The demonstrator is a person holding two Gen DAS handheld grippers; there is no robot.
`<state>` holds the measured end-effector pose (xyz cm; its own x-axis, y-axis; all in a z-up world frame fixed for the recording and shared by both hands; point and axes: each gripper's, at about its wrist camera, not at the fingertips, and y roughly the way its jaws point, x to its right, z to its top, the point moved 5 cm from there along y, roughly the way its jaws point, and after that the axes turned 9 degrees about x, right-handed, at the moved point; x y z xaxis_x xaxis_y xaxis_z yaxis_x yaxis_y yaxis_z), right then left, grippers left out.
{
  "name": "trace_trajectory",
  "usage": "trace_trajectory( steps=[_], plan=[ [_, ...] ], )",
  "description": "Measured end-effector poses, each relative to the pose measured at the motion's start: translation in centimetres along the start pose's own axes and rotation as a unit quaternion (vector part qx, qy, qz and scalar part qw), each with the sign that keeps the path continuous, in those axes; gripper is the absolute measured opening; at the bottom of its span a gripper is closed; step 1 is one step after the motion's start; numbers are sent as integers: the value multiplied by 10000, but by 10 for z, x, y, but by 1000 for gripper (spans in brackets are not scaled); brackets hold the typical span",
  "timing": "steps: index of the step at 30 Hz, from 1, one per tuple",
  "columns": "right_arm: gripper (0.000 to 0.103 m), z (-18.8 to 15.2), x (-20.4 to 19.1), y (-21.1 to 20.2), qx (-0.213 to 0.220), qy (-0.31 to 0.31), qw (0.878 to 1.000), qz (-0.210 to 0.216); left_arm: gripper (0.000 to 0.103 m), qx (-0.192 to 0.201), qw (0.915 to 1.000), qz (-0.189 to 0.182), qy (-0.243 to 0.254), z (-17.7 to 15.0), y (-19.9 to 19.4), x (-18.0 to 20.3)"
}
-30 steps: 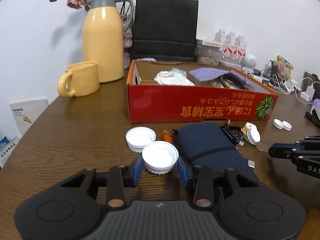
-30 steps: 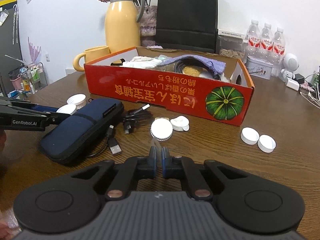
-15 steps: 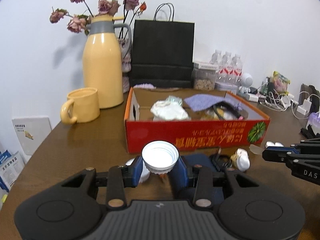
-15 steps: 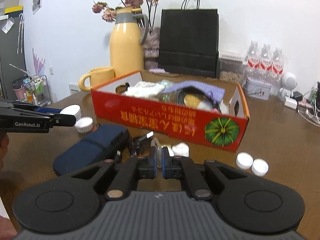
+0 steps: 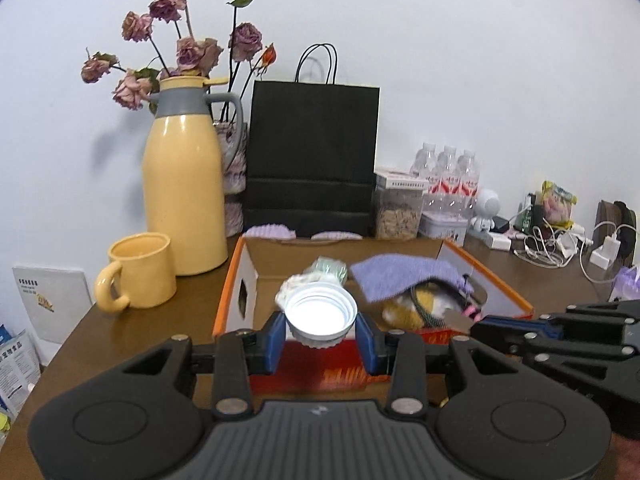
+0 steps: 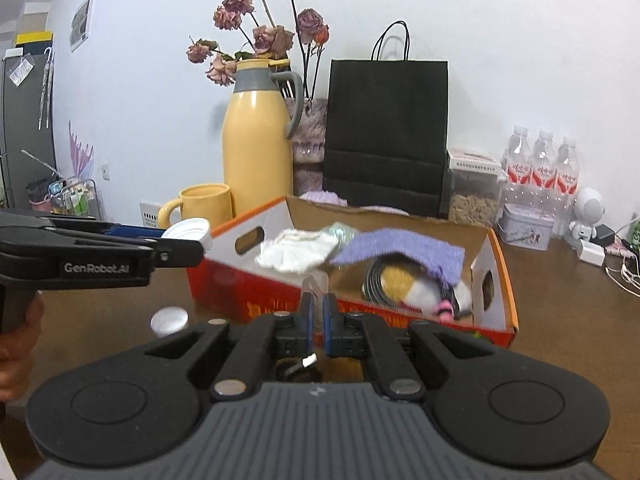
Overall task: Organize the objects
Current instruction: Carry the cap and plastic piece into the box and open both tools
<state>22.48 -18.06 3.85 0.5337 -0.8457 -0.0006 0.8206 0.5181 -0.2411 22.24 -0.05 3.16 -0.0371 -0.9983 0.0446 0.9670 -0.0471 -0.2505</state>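
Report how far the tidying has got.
Done: the red cardboard box already holds a purple cloth, white cloth and coiled cable. In hand: the left hand-held gripper grips a white lid; the right hand-held gripper pinches something thin and clear. Left: a white cap on the table.

white cap, red-orange box, lilac cloth, yellow jug with grey collar, black bag

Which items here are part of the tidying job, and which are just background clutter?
In the job:
- white cap, clamped in the left gripper
- thin clear piece pinched by the right gripper
- red box
- cap on the table

Lying about:
- yellow jug
- yellow mug
- black bag
- water bottles
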Motion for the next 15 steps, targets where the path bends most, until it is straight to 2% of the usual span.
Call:
trace_trajectory(
  steps=[15],
  plan=[
    [6,27,8,65,148,-50,9997,-170,37,82,9999,106,-53,27,66,-5]
  ],
)
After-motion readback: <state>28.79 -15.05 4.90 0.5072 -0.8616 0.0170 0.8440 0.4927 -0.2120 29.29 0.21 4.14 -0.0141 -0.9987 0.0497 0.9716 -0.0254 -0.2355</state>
